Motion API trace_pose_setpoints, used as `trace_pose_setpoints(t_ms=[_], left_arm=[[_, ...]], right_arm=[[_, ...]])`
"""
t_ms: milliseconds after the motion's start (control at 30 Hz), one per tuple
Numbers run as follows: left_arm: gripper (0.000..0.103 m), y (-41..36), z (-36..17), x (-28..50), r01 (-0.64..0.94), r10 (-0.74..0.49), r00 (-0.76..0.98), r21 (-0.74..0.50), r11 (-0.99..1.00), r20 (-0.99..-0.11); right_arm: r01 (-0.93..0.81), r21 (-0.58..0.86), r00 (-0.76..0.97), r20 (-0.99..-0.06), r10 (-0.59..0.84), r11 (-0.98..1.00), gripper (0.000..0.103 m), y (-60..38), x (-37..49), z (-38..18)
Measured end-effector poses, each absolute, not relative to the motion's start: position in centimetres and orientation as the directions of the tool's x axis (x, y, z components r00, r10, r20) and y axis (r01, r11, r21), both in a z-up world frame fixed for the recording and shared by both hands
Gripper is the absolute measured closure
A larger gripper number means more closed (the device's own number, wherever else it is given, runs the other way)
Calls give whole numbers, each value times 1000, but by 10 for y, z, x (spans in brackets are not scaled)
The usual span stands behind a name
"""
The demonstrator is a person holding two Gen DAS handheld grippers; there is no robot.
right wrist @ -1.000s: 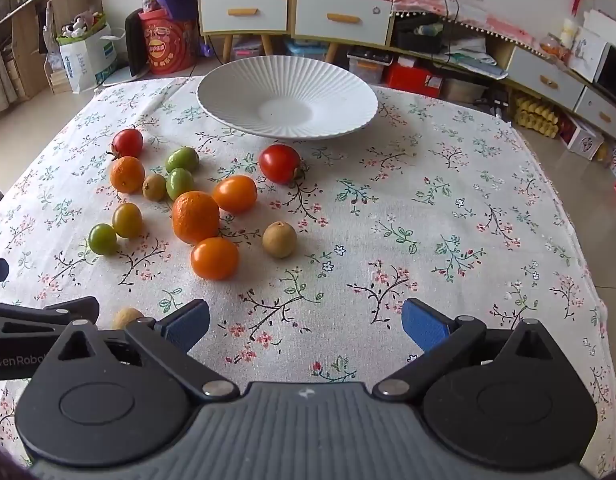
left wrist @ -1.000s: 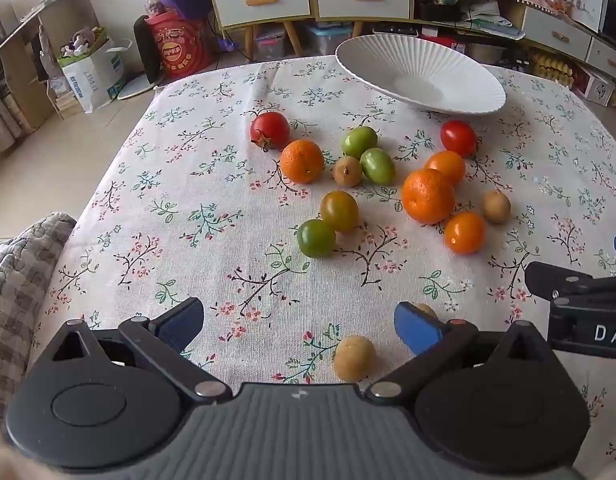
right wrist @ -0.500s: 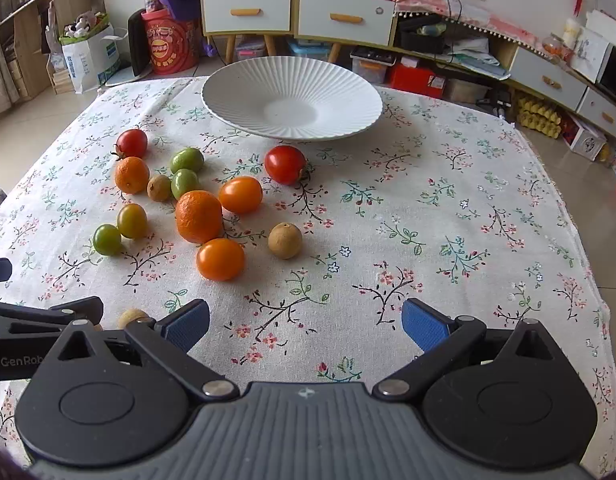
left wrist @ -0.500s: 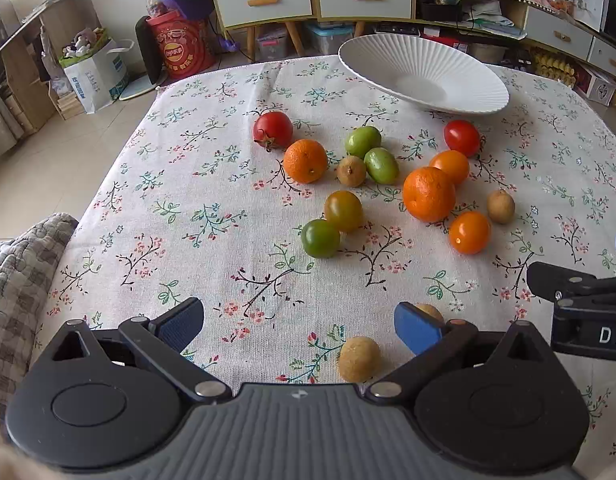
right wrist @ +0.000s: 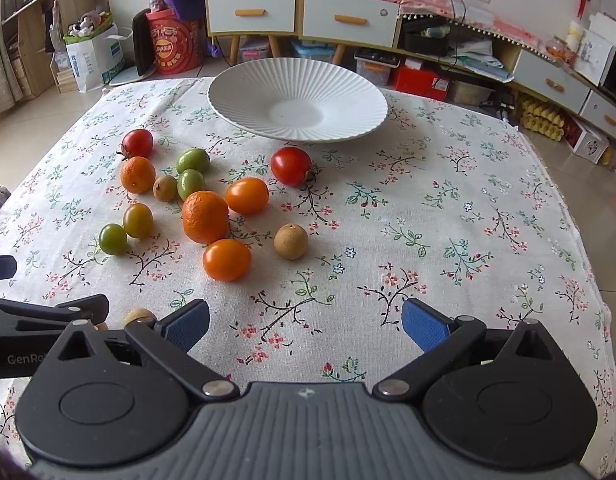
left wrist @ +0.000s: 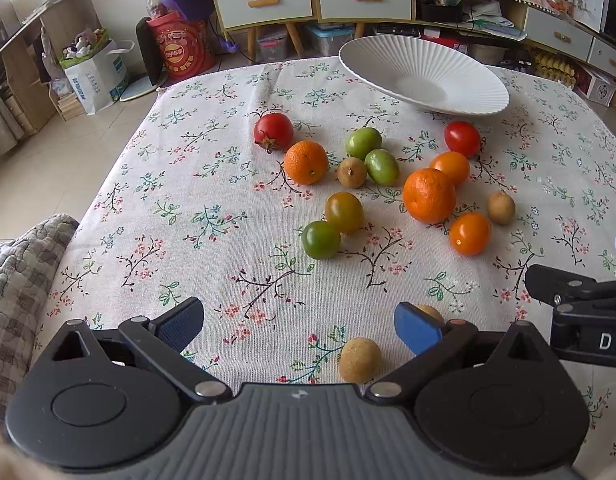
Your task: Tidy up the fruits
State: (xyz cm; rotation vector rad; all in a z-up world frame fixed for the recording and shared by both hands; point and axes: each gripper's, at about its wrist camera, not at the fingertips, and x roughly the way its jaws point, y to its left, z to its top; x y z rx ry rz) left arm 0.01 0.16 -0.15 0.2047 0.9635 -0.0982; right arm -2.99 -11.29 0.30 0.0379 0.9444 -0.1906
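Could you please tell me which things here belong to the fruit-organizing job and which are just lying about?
For the job: white plate, large orange, red tomato, green tomato, small brown fruit, left gripper and right gripper, both open.

Just lying about: red bucket, paper bag, drawer cabinet.

White drawer cabinet point(right wrist: 304, 12), tiled floor point(left wrist: 48, 152)

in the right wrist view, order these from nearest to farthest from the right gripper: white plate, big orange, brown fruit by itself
1. Brown fruit, ahead and just left of the right gripper.
2. Big orange, further left, mid-cluster.
3. White plate, at the table's far edge.
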Motion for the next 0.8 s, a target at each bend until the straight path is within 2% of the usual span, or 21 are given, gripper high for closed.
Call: trace_pose_setpoints(t_ms=[800], left_arm=[[6, 2, 0, 1, 175, 7, 571, 130, 976, -821]], right_arm=[[177, -51, 573, -807, -145, 983, 0, -111, -29, 4]])
